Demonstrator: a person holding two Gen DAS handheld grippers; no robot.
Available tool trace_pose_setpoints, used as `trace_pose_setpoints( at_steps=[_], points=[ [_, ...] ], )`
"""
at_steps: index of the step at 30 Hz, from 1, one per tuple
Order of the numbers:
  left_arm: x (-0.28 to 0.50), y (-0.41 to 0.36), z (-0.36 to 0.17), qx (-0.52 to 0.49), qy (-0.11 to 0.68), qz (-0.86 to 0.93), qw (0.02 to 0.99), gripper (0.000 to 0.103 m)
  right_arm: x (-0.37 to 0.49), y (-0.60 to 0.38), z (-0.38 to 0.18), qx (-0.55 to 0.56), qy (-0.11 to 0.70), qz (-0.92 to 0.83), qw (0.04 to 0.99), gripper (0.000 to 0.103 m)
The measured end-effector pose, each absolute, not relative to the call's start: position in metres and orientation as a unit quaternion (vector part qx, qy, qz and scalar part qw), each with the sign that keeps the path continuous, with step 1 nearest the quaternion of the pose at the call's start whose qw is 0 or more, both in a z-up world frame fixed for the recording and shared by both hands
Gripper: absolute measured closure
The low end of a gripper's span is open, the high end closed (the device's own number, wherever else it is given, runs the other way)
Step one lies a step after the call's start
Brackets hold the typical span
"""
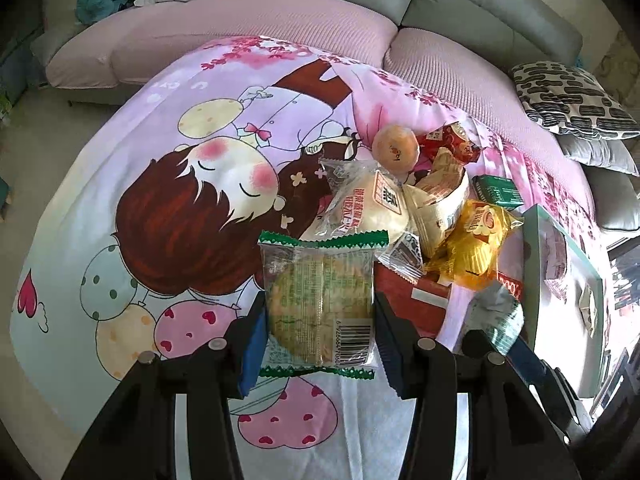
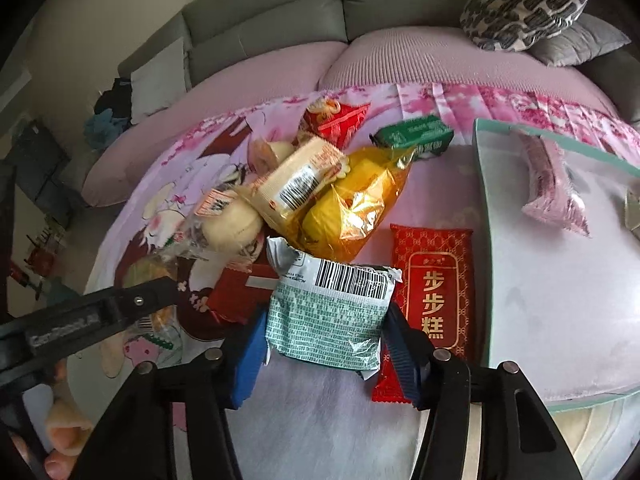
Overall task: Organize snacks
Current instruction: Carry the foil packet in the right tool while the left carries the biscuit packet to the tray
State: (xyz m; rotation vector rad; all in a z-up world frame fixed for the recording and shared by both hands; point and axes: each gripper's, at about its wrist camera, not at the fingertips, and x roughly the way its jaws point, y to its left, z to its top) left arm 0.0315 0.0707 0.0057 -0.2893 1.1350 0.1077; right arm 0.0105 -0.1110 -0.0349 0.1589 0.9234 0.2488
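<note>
Holding a clear-wrapped rice cracker (image 1: 320, 304) clamped in my left hand-held gripper (image 1: 318, 330), I see the snack pile (image 1: 420, 208) on the cartoon-print cloth (image 1: 160, 184) before a pink-covered sofa (image 1: 280, 16). Right wrist view: my right hand-held gripper (image 2: 326, 334) pinches a green-patterned packet (image 2: 330, 312); I should probably keep it level toward the mint-edged tray (image 2: 484, 216), clearing the red packet (image 2: 434, 284).

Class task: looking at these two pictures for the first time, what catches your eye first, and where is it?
A clear-wrapped round cake sits clamped in the left gripper. The right gripper clamps a green-and-white packet. Behind them, a snack pile lies on the pink cartoon cloth.
</note>
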Motion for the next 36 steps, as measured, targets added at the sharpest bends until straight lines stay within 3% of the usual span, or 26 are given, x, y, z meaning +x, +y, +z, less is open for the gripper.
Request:
trace_pose_setpoints(
  at_steps=[11, 36],
  points=[
    [0.030, 0.057, 0.020, -0.115, 0.510, 0.038, 0.852, 0.052, -0.005, -0.135, -0.009, 0.094, 0.407, 0.096, 0.904, 0.043],
    [0.042, -0.018, 0.028, -0.038, 0.483, -0.027, 0.874, 0.052, 0.015, -0.308, -0.001, 0.198, 0.369, -0.102, 0.902, 0.043]
  ],
)
